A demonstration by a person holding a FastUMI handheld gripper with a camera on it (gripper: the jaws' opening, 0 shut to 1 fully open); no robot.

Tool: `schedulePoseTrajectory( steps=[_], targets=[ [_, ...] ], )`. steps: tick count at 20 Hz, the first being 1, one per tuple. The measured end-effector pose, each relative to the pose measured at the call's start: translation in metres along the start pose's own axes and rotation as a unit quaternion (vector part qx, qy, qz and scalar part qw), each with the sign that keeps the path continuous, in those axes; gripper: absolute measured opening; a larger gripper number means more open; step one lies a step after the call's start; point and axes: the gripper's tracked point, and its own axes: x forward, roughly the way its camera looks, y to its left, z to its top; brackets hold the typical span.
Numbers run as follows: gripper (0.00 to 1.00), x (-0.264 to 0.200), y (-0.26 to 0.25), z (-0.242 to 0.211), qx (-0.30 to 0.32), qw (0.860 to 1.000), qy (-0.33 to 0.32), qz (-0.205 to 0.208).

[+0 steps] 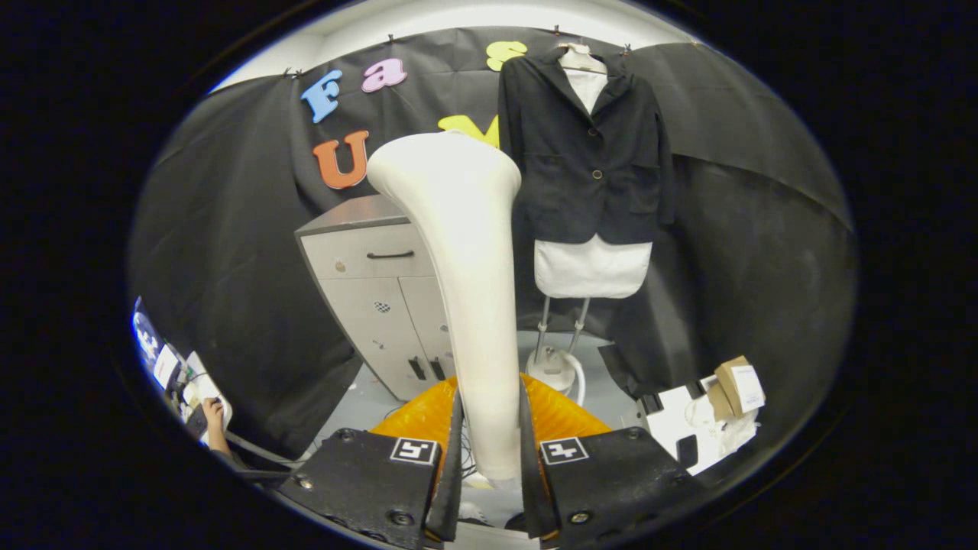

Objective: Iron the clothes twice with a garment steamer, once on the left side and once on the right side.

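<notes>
The gripper (489, 458) has both fingers clamped on the steamer (466, 260), one pressing each side of its narrow handle. The steamer is cream white, smooth and matte; it stands up tall between the fingers, slim at the grip, then widens and curves over to a broad flared head at the top, leaning a bit to the left. Just behind the handle, low between the fingers, there's a ribbed orange thing (561, 412); I can't make out what it is.

Beyond the fingers, to the right of the steamer's head, the jacket (588, 153) hangs on a dress form. It's black, with a notched collar, buttoned down the front, sleeves hanging straight at the sides. The form's white body shows at the neck and below the hem, and it sits on thin metal rods over a round white base (554, 367) on the floor.

Left of the jacket, behind the steamer, a grey cabinet (374, 298) with a dark drawer handle stands against the black cloth. Off to the far left, low down, a person's hand (213, 416) rests at a desk. To the right, on the floor, some cardboard boxes (737, 386) sit on white sheets.
</notes>
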Motion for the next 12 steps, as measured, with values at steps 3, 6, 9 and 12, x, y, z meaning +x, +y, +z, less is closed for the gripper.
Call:
schedulePoseTrajectory(
  steps=[3,6,9,12],
  targets=[
    [0.36,0.001,0.002,-0.004,-0.003,1.000,0.005,0.004],
    [0.36,0.002,0.004,-0.005,-0.006,1.000,0.007,0.007],
    [0.36,0.003,0.006,-0.004,-0.009,1.000,0.007,0.009],
    [0.36,0.003,0.011,-0.002,-0.010,1.000,0.007,0.011]
  ],
)
